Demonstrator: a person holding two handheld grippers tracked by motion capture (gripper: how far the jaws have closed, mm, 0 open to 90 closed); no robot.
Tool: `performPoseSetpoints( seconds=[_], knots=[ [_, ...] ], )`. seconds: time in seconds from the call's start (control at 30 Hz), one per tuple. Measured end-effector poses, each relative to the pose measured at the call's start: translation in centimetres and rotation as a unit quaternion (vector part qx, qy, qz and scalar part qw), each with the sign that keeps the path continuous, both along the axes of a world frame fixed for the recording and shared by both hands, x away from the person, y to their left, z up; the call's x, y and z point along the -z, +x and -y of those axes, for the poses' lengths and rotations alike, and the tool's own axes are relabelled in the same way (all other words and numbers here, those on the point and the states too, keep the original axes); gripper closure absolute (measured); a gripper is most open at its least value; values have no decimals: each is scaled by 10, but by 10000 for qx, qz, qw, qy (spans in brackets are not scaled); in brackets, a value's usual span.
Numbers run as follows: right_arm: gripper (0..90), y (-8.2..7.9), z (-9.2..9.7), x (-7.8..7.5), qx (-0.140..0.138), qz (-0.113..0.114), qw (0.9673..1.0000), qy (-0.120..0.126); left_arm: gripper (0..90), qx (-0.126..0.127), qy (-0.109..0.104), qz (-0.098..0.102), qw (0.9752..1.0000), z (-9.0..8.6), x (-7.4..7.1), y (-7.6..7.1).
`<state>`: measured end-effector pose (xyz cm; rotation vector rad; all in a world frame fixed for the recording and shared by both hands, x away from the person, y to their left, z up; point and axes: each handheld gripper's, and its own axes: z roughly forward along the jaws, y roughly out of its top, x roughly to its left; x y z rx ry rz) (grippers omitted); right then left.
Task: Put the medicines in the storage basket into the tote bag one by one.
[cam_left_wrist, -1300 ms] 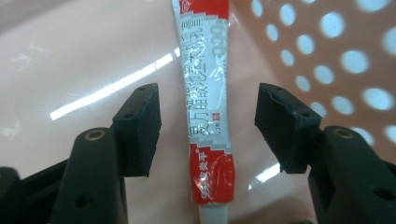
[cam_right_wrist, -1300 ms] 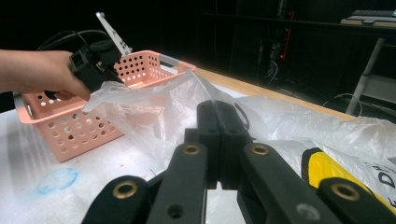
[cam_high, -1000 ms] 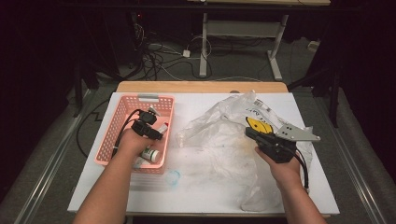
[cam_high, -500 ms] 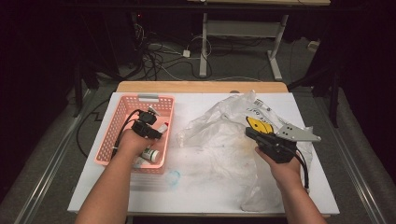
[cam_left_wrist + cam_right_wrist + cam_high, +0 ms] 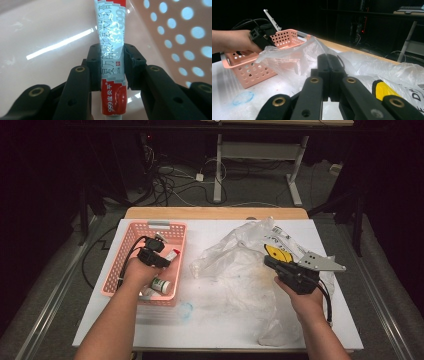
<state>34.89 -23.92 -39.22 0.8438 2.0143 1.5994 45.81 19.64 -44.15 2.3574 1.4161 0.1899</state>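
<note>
Setting: dark room behind, white worktop (image 5: 215, 330) under a pink basket (image 5: 129, 251) and a crumpled plastic bag (image 5: 240, 275).
Held thing: red-and-silver ointment tube (image 5: 111, 57), inside the basket, just above its floor.
Tube axis: running straight along the left gripper's reach, red end toward the camera, silver end pointing away toward the basket's perforated wall.
Left gripper (image 5: 161, 251): clamped on the tube across its width, pads pressing both flat sides; jaws have just been closing, with the tube between them.
Place relative to basket: gripper and hand dipped inside it, toward its right wall; a white bottle with a green label (image 5: 161, 285) lying at the basket's near end, just beside the hand.
Right gripper (image 5: 329, 75): jaws together, nothing between them, resting over the bag well to the right of the basket.
Nearer hand: left, already on the tube; right well apart from it.
Coming move, as a guess: either lifting straight up out of the basket or releasing there; gripping crosswise to the long axis should stop the tube from swinging.
Yellow object (image 5: 278, 254): under the bag, beside the right gripper, identity unclear.
</note>
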Motion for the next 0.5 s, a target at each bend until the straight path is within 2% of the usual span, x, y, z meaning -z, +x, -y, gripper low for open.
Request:
performPoseSetpoints(
  seconds=[0.27, 0.43, 0.5],
  knots=[
    [900, -1, 0, -1, -4, 24, 10000, 5, 679, -4, -247, 336, 9991, -10, -15, -19],
    [900, -1, 2, -2, 21, 37, 10000, 30, 679, -87, -551, 544, 9970, -20, -21, -33],
    [900, -1, 2, -3, 21, 38, 10000, 37, 679, -100, -636, 691, 9955, -23, -27, -39]
  ],
)
